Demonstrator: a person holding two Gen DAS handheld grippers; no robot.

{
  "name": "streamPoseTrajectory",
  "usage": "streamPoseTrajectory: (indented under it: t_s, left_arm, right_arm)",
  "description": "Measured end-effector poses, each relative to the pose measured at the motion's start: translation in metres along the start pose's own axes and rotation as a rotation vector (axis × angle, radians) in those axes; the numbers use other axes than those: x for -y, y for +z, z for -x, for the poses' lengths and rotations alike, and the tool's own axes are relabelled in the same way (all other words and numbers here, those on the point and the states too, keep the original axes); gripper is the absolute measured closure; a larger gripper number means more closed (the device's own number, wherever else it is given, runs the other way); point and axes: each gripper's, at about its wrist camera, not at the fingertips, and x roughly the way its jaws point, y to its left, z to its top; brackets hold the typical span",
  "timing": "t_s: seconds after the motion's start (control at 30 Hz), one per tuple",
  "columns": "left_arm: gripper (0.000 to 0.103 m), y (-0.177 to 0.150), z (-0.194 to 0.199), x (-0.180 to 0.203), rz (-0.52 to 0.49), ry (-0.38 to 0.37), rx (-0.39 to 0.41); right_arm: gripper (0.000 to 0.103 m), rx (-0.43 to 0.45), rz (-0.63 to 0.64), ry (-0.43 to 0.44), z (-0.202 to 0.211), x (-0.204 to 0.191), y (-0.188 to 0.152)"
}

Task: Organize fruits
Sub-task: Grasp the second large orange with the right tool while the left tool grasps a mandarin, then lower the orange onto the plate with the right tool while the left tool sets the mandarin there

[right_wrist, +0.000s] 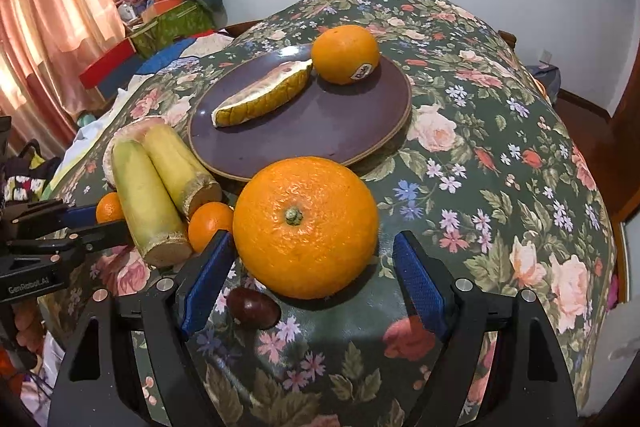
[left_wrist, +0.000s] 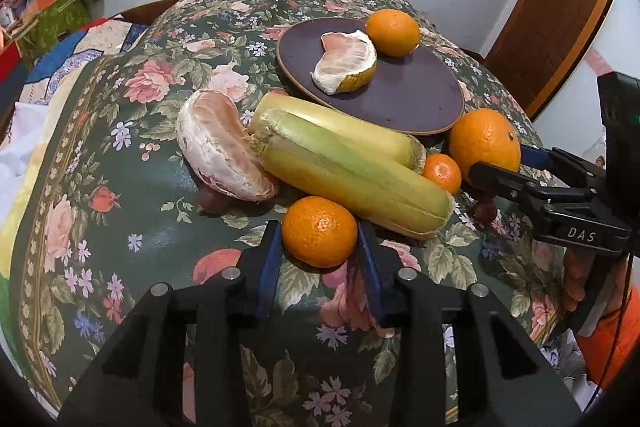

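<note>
Floral tablecloth [right_wrist: 500, 155]: both grippers spread, left gripper [left_wrist: 320, 239] straddling a mandarin [left_wrist: 319, 231], right gripper [right_wrist: 314, 259] a stem-up orange [right_wrist: 306, 227].

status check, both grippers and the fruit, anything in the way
Left gripper open, fingers either side of small mandarin. Right gripper open around big orange. Plate holds pomelo wedge and one orange. Sugarcane pieces crowd the left side.

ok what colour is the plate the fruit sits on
Dark purple plate with a thin tan rim, showing best in the right wrist view.
</note>
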Motion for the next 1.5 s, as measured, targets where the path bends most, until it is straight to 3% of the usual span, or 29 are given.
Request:
streamPoseTrajectory:
  t_s: [0.1,0.47,0.8,1.17,1.5]
  left_arm:
    - [0.066,-0.001,0.002,0.002,-0.009,0.016,0.005]
    - [0.066,0.007,0.038,0.001,0.0,0.028,0.083]
    - [0.066,0.037,0.051,0.012,-0.016,0.005,0.159]
    - [0.066,0.072,0.021,0.027,-0.041,-0.024,0.151]
    - [0.066,0.093,-0.024,0.024,0.011,-0.073,0.081]
  right_arm:
    - [0.035,0.002,0.003,0.016,0.0,-0.001,0.001]
    - [0.037,0.004,0.0,0.02,0.008,-0.002,0.001]
    - [0.037,0.08,-0.003,0.012,0.031,0.004,0.016]
    - [0.037,0.159,-0.007,-0.017,0.038,0.02,0.044]
    - [0.037,0.123,-0.015,-0.035,0.004,0.038,0.061]
